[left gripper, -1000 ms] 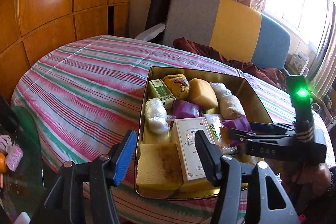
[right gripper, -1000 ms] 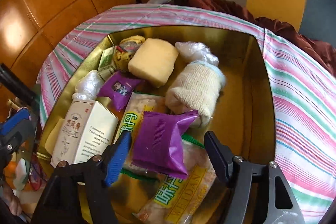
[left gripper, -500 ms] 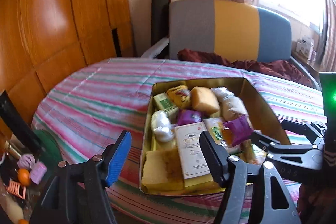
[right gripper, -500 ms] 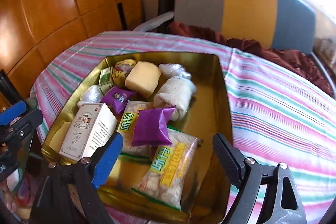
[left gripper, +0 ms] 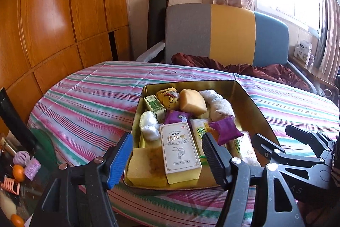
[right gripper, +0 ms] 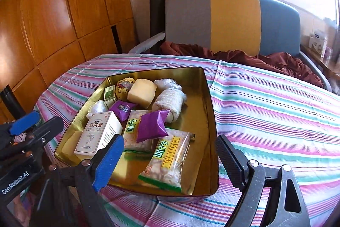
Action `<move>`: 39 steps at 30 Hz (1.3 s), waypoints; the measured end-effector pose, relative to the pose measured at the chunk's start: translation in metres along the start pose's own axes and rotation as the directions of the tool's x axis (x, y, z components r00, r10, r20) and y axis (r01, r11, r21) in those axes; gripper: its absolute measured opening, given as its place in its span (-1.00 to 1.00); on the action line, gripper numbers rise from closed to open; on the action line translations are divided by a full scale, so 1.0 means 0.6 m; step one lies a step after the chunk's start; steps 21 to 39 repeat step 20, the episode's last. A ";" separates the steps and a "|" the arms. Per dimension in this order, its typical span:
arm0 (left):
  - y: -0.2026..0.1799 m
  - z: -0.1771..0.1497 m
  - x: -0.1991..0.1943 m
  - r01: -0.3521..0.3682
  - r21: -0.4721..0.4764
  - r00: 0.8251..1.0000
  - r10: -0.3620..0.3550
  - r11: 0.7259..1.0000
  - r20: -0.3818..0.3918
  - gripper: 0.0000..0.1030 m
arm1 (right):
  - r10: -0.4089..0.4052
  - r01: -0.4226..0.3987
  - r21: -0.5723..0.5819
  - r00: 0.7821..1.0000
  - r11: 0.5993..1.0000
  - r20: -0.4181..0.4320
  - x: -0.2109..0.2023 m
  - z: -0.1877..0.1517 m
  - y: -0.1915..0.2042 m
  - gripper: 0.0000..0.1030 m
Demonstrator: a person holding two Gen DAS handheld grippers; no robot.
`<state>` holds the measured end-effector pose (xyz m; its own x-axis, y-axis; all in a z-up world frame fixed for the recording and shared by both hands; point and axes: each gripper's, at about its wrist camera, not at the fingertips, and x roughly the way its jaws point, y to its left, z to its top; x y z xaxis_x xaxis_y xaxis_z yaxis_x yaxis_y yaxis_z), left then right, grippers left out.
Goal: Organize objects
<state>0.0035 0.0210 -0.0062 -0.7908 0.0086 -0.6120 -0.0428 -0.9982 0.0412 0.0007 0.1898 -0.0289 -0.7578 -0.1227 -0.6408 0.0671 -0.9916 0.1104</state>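
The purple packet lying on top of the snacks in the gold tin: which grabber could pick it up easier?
Probably the right gripper. It's open and empty, with the purple packet just ahead. The left gripper faces the white box instead.

"WEIDAN" runs along the snack packet [right gripper: 164, 163] in the gold tin; "GenRobot.AI" is printed on the left gripper [right gripper: 27, 124]; the white box [left gripper: 180, 151] carries Chinese characters
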 end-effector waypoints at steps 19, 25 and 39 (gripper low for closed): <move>0.009 -0.004 -0.003 -0.014 -0.009 1.000 0.015 1.000 0.021 0.26 | -0.004 0.003 -0.031 1.000 1.000 -0.023 0.010 -0.011 0.018 0.71; 0.009 -0.003 -0.002 -0.008 -0.010 1.000 0.008 1.000 0.016 0.26 | -0.004 0.003 -0.031 1.000 1.000 -0.022 0.010 -0.011 0.018 0.72; 0.009 -0.003 -0.002 -0.008 -0.010 1.000 0.008 1.000 0.016 0.26 | -0.004 0.003 -0.031 1.000 1.000 -0.022 0.010 -0.011 0.018 0.72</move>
